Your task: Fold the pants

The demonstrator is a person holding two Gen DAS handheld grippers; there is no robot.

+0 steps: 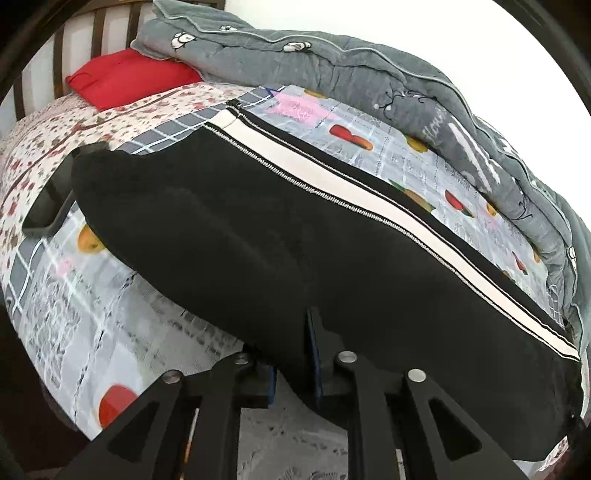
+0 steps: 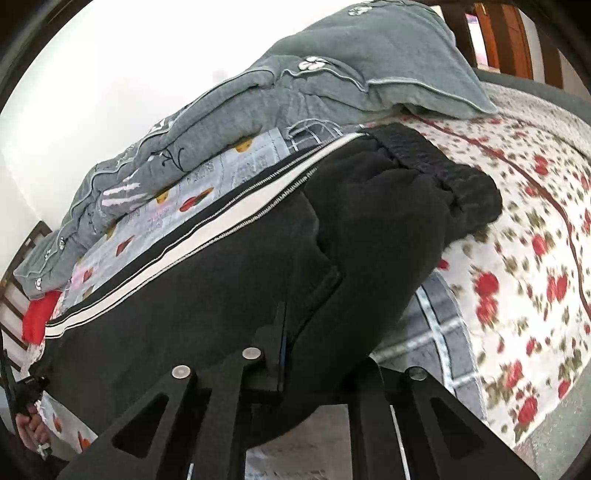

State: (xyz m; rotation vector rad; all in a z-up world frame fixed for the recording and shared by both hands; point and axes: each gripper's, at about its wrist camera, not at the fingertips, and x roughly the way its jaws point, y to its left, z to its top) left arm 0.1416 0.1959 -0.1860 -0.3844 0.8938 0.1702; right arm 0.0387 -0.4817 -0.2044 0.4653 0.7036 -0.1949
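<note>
Black fabric of the pants [image 1: 229, 236] fills the near field of both wrist views, lifted off the patterned bedsheet [image 1: 92, 295] along its nearest edge. In the left wrist view, the left gripper [image 1: 295, 354] is seen with its fingers drawn close together and a fold of that edge pinched between the blue-lined pads. In the right wrist view, the right gripper [image 2: 291, 354] is closed in the same way on the near edge, toward the waistband end [image 2: 436, 162]; only one of its fingers is clearly seen, the other being covered by cloth. The pants [image 2: 229, 280] are laid lengthwise across the bed, the white side stripe [image 1: 369, 206] running along the far edge and the elastic waistband bunched over the floral sheet [image 2: 517, 229]. The step in hand is judged to be the lengthwise fold: the near edge is held up at two places, ready to be carried over toward the stripe. For the next move, both grips would need to be kept level and moved together, so that the edge lands parallel to the stripe without slack between them. Beyond the pants, a grey quilt [image 1: 332, 66] is heaped along the far side, and a red pillow [image 1: 129, 77] rests against the slatted headboard [image 1: 99, 22].
</note>
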